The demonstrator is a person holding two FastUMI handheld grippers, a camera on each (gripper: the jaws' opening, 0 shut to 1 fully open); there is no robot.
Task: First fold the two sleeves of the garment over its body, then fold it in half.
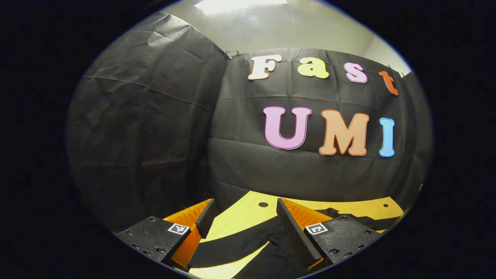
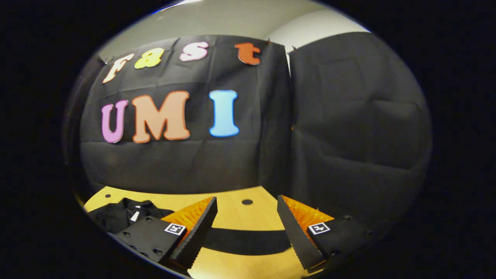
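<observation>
Left gripper view: the left claw (image 1: 242,226) stands released, its two fingers (image 1: 294,232) wedge-shaped, black with ribbed inner pads and orange ridged plastic on the outer faces, each carried on a matte black bolted plate bearing a small square marker. Nothing lies between the pads. Just beyond and beneath them the garment (image 1: 271,248), black and soft with a dull weave, lies flat on the worktop (image 1: 240,217), one sleeve (image 1: 228,244) running as a long dark band across the pale yellow wood.

Right gripper view: the right claw (image 2: 246,228) is likewise released and empty, same ribbed black and orange build. A sleeve (image 2: 248,241) crosses the worktop (image 2: 232,211) between its fingers as a flat band; whether the tips touch it cannot be judged. Further left the garment (image 2: 120,215) body lies rumpled, collar apparently uppermost.

The worktop is smooth light wood with small round dark holes. Behind it hangs creased black cloth wall (image 2: 348,116), with a pale ceiling above.
</observation>
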